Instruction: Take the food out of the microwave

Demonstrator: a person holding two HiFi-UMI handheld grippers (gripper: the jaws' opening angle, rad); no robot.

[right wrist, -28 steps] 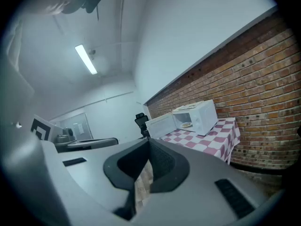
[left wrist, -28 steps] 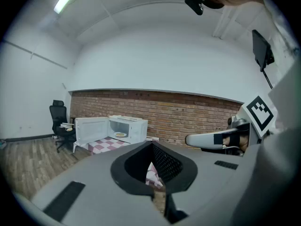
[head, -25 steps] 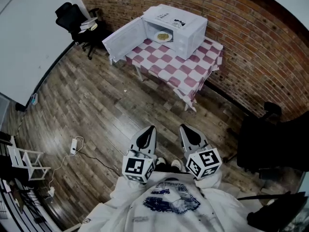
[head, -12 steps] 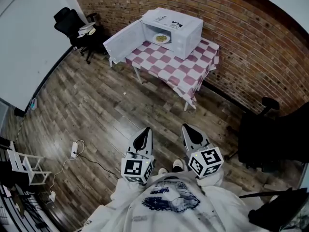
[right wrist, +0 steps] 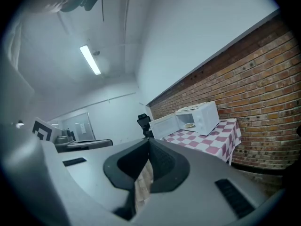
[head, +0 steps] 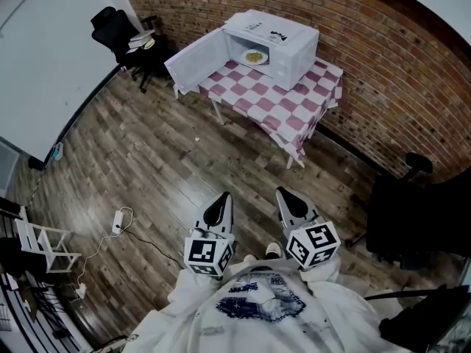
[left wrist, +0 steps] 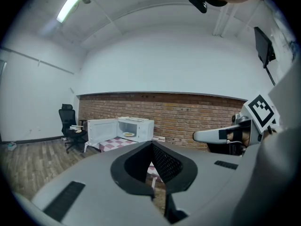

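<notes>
L gripper (head: 223, 201) & R gripper (head: 284, 195): jaws shut tight, empty, well apart from microwave (head: 283, 46).

Open wood floor (head: 184, 160) runs to the table (head: 283, 105); the microwave door (head: 193, 59) hangs wide, its mouth unblocked.

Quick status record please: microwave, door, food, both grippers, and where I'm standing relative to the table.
microwave: on the table, against the brick wall
door: swung wide open
food: inside the microwave, not taken out
left gripper: shut, empty
right gripper: shut, empty
position: well back from the table, open floor between; both grippers close to the body, pointing toward the microwave
nearby: office chair left of the table
</notes>
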